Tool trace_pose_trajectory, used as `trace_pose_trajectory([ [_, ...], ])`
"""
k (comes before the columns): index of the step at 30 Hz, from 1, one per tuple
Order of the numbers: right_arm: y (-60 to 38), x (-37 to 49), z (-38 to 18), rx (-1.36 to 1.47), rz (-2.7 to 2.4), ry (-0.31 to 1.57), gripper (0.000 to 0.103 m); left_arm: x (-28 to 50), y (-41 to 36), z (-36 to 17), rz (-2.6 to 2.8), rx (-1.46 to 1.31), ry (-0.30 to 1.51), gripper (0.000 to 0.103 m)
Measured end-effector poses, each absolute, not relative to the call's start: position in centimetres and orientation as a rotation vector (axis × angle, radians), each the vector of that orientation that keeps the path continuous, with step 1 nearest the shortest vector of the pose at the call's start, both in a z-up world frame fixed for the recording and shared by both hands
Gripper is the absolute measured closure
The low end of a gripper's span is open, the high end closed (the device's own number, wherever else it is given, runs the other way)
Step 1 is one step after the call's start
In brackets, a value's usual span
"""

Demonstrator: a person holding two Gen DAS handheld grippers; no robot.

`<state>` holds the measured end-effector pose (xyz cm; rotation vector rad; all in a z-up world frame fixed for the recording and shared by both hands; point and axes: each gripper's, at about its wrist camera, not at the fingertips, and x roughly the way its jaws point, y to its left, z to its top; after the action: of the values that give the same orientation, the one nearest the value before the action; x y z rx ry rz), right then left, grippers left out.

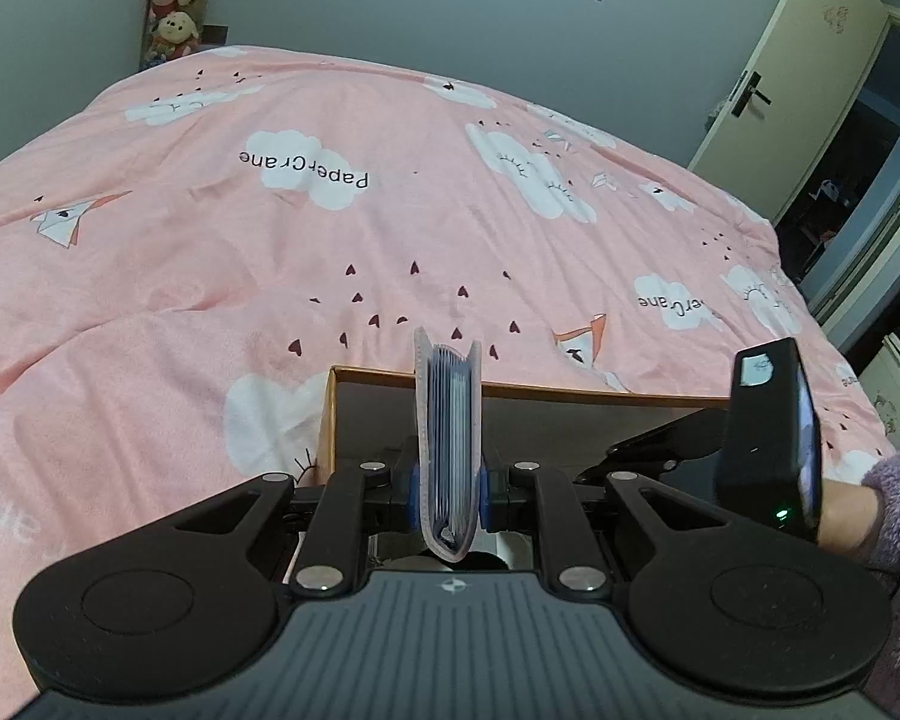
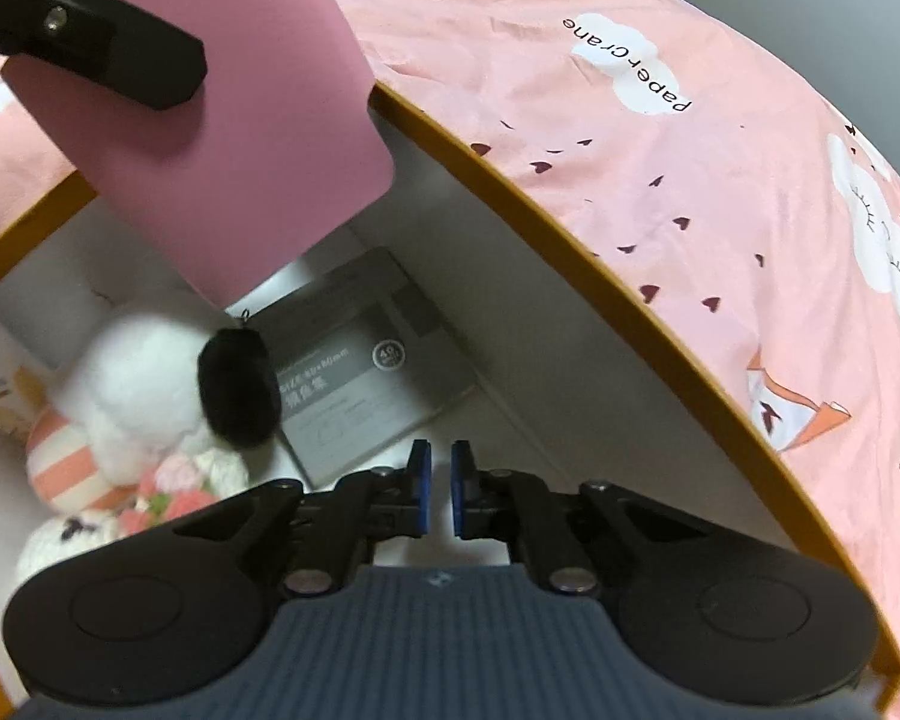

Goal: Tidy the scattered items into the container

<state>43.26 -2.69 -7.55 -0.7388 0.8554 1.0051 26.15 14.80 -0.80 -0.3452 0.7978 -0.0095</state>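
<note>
Pink cloud-print bedding [image 1: 390, 228] surrounds my orange-rimmed box [image 2: 570, 228]. My left gripper [image 1: 448, 498] clamps a pink card holder [image 1: 448, 438] upright above the box. My right gripper [image 2: 441, 489] hangs clenched and empty over the box's white plush toy [image 2: 144, 384] and grey booklet [image 2: 360, 372].

Pink card holder [image 1: 448, 450] upright (spine down), above orange-rimmed box [image 1: 570, 391]

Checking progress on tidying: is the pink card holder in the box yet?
Not yet: the card holder is shut between the left fingers, above the box.
</note>
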Motion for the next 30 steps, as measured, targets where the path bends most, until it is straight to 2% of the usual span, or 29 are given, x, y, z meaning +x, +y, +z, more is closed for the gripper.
trace_pose_trajectory([
  [4, -1.8, 43.4, -8.4, -0.729, 1.031, 0.861, 0.103, 26.2, 14.9, -0.9, -0.016, -0.349, 0.795, 0.084],
  [11, -2.3, 44.8, -8.1, -0.612, 1.063, 0.907, 0.102, 25.7, 15.3, -1.6, -0.061, -0.413, 0.763, 0.084],
  [15, -3.5, 44.9, -7.2, -0.622, 1.049, 0.891, 0.095, 25.5, 15.5, -2.4, -0.097, -0.501, 0.748, 0.084],
  [20, -5.3, 44.9, -6.1, -0.654, 1.033, 0.862, 0.093, 25.7, 15.4, -3.6, -0.088, -0.571, 0.740, 0.084],
  [25, -6.4, 44.9, -5.7, -0.658, 1.034, 0.857, 0.076, 26.9, 14.9, -4.9, -0.078, -0.561, 0.776, 0.084],
  [28, -6.6, 45.0, -5.7, -0.648, 1.042, 0.860, 0.069, 27.7, 14.8, -6.0, -0.071, -0.558, 0.804, 0.084],
  [30, -6.5, 45.0, -5.8, -0.641, 1.047, 0.865, 0.068, 27.9, 14.8, -6.6, -0.070, -0.568, 0.816, 0.084],
])
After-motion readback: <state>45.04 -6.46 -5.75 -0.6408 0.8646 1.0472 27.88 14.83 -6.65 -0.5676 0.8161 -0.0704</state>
